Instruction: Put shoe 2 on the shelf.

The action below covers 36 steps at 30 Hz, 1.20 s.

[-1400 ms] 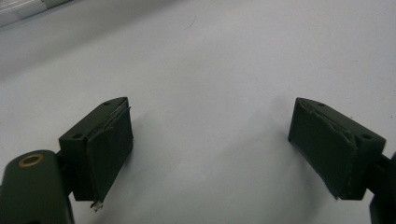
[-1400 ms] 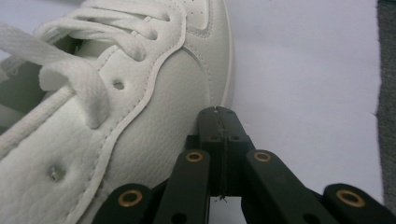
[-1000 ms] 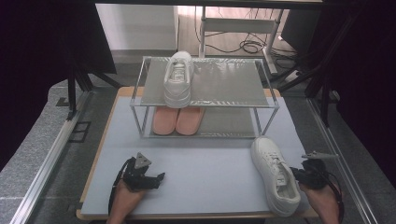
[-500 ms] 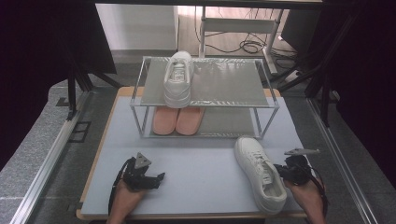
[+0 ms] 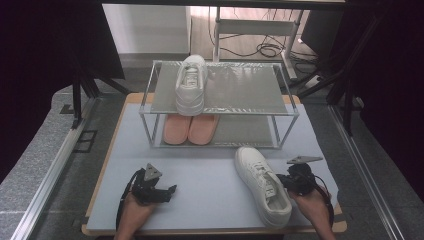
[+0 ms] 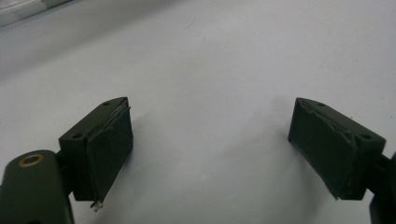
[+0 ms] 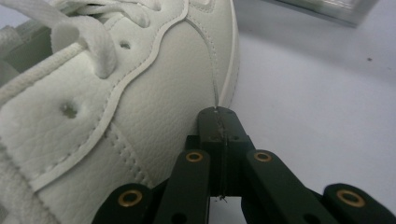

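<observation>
A rack (image 5: 220, 95) is set at the mat's (image 5: 200, 185) far side, one shoe (image 5: 190, 85) on top. The loose sneaker (image 5: 262, 185) lies near-right, its long axis running toe-first toward the rack. The right gripper (image 5: 282, 181), jaws together, is pressed against its right side; the left gripper (image 5: 167, 190), jaws apart and empty, is well apart.

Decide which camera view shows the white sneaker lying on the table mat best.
The high view: the whole white sneaker shows, lying on the grey mat beside the right claw. The right gripper view gives a close-up of its side and laces against the shut claw; the left gripper view shows bare mat.
</observation>
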Tool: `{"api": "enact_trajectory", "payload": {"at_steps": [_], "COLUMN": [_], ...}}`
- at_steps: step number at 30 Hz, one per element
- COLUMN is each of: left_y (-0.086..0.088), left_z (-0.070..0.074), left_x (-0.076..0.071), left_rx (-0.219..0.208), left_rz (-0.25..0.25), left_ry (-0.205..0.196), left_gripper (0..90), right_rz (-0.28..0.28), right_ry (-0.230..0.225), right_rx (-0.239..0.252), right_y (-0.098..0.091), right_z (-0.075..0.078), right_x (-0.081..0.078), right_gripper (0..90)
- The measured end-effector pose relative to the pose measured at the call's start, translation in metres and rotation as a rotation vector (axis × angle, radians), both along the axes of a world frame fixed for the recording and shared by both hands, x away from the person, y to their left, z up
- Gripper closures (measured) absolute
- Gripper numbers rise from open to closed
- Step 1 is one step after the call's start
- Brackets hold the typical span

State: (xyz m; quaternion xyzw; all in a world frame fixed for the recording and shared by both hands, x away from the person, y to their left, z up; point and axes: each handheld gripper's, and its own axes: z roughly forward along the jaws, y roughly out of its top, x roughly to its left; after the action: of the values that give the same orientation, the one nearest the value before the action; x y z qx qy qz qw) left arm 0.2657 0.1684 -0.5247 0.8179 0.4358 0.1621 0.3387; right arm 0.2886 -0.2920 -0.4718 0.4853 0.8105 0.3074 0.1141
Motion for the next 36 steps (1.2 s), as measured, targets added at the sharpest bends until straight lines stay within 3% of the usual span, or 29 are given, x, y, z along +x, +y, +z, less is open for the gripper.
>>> {"api": "enact_trajectory", "payload": {"at_steps": [22, 31, 36], "left_y": [0.0, 0.0, 0.0], "left_z": [0.0, 0.0, 0.0], "left_x": [0.0, 0.0, 0.0], "left_rx": [0.0, 0.001, 0.002], "left_rz": [0.0, 0.0, 0.0], "left_ry": [0.0, -0.001, -0.001], "left_gripper": [13.7, 13.8, 13.8], "right_rz": [0.114, 0.14, 0.156], "right_ry": [0.003, 0.011, 0.001], "right_rx": [0.024, 0.055, 0.083], "right_y": [0.062, 0.058, 0.049], "right_z": [-0.003, -0.003, 0.008], "right_x": [0.012, 0.014, 0.009], "right_gripper": [90.0, 90.0, 87.3]}}
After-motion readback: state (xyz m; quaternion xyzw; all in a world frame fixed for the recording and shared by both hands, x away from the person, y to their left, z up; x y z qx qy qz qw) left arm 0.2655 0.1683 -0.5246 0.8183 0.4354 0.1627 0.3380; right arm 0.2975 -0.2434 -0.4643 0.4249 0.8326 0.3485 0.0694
